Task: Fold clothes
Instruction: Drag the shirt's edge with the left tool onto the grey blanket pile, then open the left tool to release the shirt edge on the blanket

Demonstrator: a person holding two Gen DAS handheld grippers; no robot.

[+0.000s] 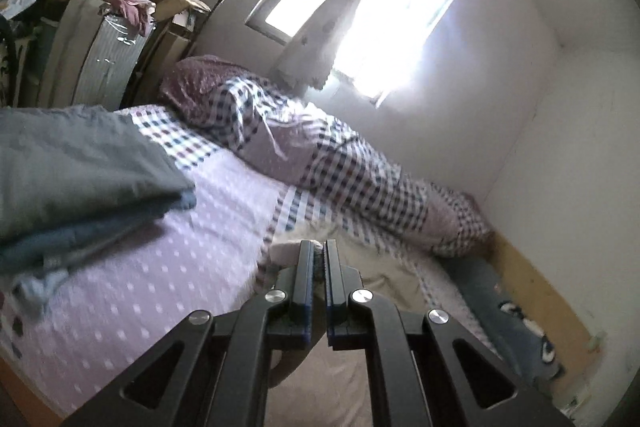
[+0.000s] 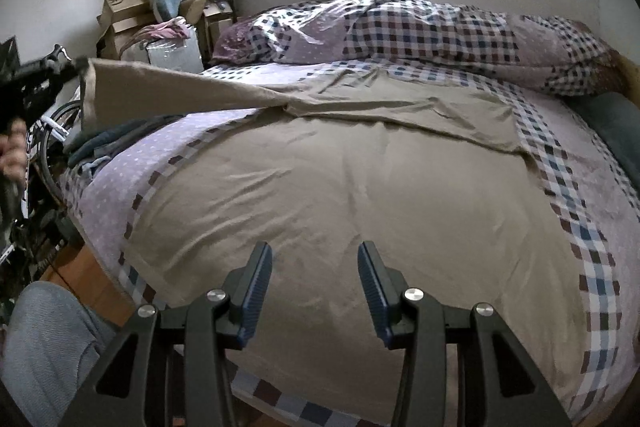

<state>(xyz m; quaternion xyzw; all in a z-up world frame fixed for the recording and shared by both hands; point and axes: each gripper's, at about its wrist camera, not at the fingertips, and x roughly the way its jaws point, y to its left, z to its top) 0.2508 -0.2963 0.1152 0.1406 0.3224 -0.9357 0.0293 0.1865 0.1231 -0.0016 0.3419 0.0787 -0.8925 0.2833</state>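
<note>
Left tool (image 1: 319,247) pinches the tan garment (image 2: 340,179) edge, lifted left of the bed (image 2: 580,227). Right tool (image 2: 315,255) hovers spread above it. Far box (image 2: 122,2) reads "SF".

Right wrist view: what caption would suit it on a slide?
Open right gripper hovers over tan garment on the bed; left gripper lifts one end.

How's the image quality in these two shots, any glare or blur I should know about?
Left wrist view: the window is blown out to white and the folded grey clothes are motion-smeared. Right wrist view: evenly lit and sharper, the beige garment crisp, though fisheye bulges the bed.
</note>
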